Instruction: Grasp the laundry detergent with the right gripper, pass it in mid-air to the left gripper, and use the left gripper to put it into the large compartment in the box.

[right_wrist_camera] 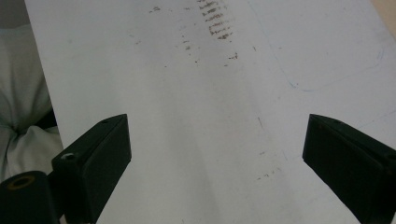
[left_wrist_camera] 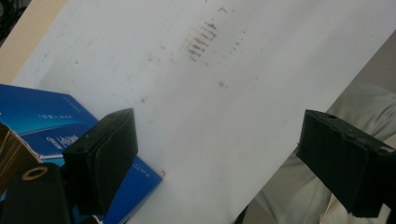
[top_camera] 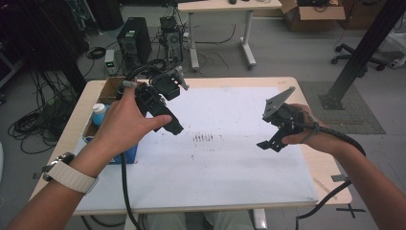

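Both forearms come in from the bottom of the high view, hands raised above the bench. Left hand (top_camera: 125, 122) wraps the left gripper (top_camera: 168, 125), pointed down and toward centre; a pale strap sits on that wrist. Right hand (top_camera: 306, 132) holds the right gripper (top_camera: 269, 143), angled down and inward. Both sets of fingers (left_wrist_camera: 100, 158) (right_wrist_camera: 93, 163) stand wide apart, nothing between them.

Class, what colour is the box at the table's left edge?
Blue, with pale lettering: the box shows best in the left gripper view.
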